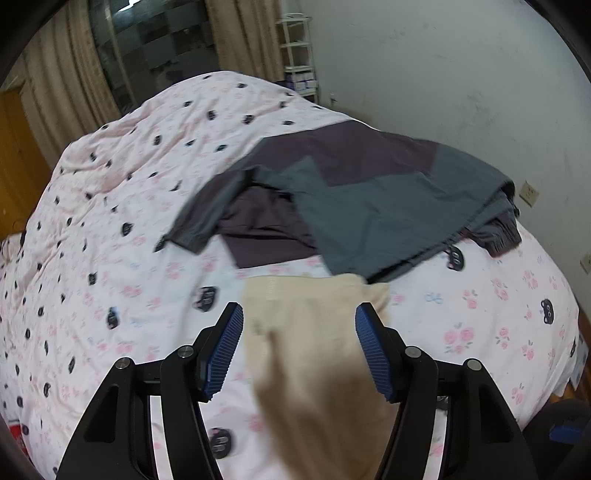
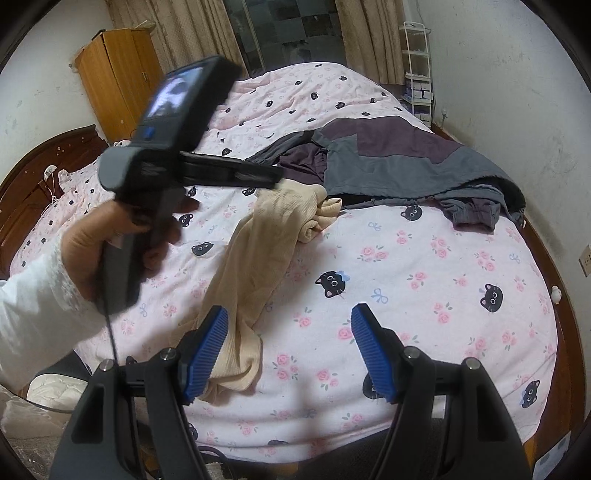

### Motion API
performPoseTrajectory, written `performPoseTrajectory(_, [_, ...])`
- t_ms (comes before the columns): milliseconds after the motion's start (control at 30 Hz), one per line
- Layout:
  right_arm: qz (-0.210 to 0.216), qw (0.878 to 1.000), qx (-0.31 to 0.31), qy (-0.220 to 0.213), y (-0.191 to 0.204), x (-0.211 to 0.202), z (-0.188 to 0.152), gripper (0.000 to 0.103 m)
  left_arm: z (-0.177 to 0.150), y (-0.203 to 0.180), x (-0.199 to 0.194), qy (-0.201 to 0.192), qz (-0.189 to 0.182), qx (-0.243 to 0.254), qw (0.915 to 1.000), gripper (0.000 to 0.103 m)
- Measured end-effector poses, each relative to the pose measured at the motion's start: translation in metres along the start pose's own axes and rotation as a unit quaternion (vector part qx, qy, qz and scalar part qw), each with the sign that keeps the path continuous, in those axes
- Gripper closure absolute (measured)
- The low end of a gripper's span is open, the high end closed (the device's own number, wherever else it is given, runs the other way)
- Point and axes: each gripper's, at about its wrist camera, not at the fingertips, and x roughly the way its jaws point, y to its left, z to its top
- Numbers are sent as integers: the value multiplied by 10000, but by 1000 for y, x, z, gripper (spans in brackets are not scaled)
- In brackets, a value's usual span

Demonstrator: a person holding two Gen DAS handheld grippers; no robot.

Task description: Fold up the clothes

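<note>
A beige garment [image 1: 314, 350] lies stretched in a long crumpled strip on the pink quilt [image 1: 110, 258]. My left gripper [image 1: 299, 308] hovers over its far end with the jaws apart, and the pads do not touch the cloth. In the right wrist view the same beige garment [image 2: 255, 251] runs from mid-bed toward me. There the left gripper [image 2: 269, 176], blurred and held by a hand [image 2: 110, 240], is above its bunched far end. My right gripper [image 2: 290, 310] is open, its left finger in front of the garment's near end. A grey and purple garment [image 2: 388, 158] lies spread behind.
The quilt [image 2: 424, 277] covers a round bed with a wooden frame [image 2: 546, 266] and headboard [image 2: 37, 177]. A wooden wardrobe [image 2: 118, 81] stands at the back left and a white shelf rack [image 2: 417, 74] by the back right wall. Curtains [image 2: 177, 29] hang behind.
</note>
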Motion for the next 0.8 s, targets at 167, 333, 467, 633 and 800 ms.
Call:
performPoseTrajectory(167, [34,9999,145,-17,-9,-2,0,32,3,-30,22,238,193,179,9994,44])
performPoseTrajectory(333, [69,9998,185,-18,-12,-3,0,32,0,-44,40,406,360,255,9982,44])
performPoseTrajectory(467, [91,9998,194,-21,-14,-3,1,32,-2,-44,49,460,561,229,9971,64])
performPoseTrajectory(633, [101,9998,191,-16,-13,-2,1,32,-2,-22,53,584,378,-223,9973,96])
performPoseTrajectory(800, [79,9998,160,-2,-10,-1,1,32,-1,-8,46,462,356,-327,9978,97])
